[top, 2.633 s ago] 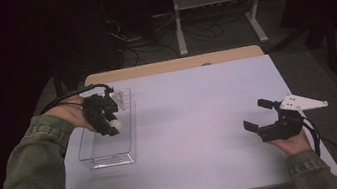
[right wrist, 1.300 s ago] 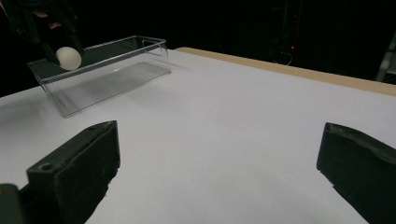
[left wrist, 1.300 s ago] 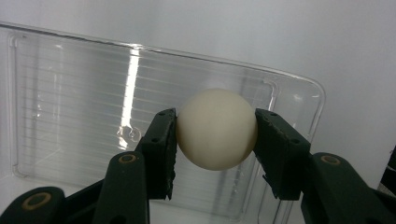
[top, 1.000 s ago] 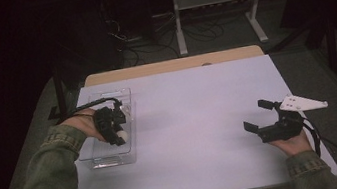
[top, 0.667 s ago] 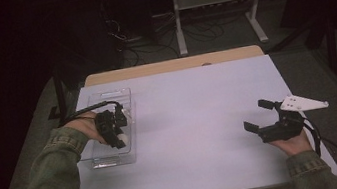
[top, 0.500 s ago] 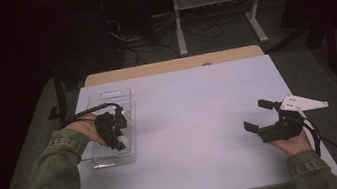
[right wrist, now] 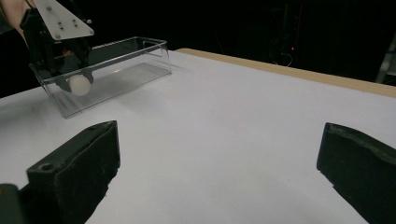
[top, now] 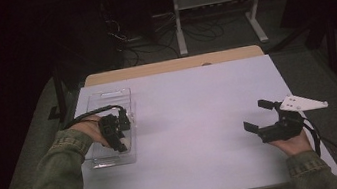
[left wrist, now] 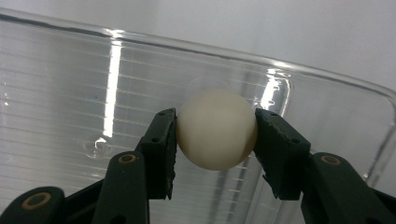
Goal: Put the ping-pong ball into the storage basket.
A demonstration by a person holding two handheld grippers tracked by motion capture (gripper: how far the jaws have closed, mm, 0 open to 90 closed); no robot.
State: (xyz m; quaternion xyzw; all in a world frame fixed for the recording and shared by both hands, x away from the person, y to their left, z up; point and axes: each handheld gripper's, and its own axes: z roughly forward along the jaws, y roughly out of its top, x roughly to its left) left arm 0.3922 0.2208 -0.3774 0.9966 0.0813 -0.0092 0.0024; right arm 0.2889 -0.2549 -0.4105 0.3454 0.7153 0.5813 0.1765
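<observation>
A clear plastic box (top: 106, 98) stands at the table's left side. My left gripper (top: 122, 143) reaches down into it, shut on a white ball (left wrist: 216, 129) that sits between both pads (left wrist: 161, 147) above the box's ribbed floor (left wrist: 56, 112). From the right gripper view the ball (right wrist: 79, 85) hangs low inside the box (right wrist: 126, 65), under the left gripper (right wrist: 77, 77). My right gripper (top: 259, 115) rests at the table's right side, open, with nothing between its jaws.
The white table top (top: 195, 120) stretches wide between the two hands, with a wooden strip (top: 172, 65) along its far edge. Beyond it are a metal stand (top: 216, 6) and cables on a dark floor.
The left hand has drawn back toward the near end of the box and lowered into it with the ball. The right gripper has stayed still.
</observation>
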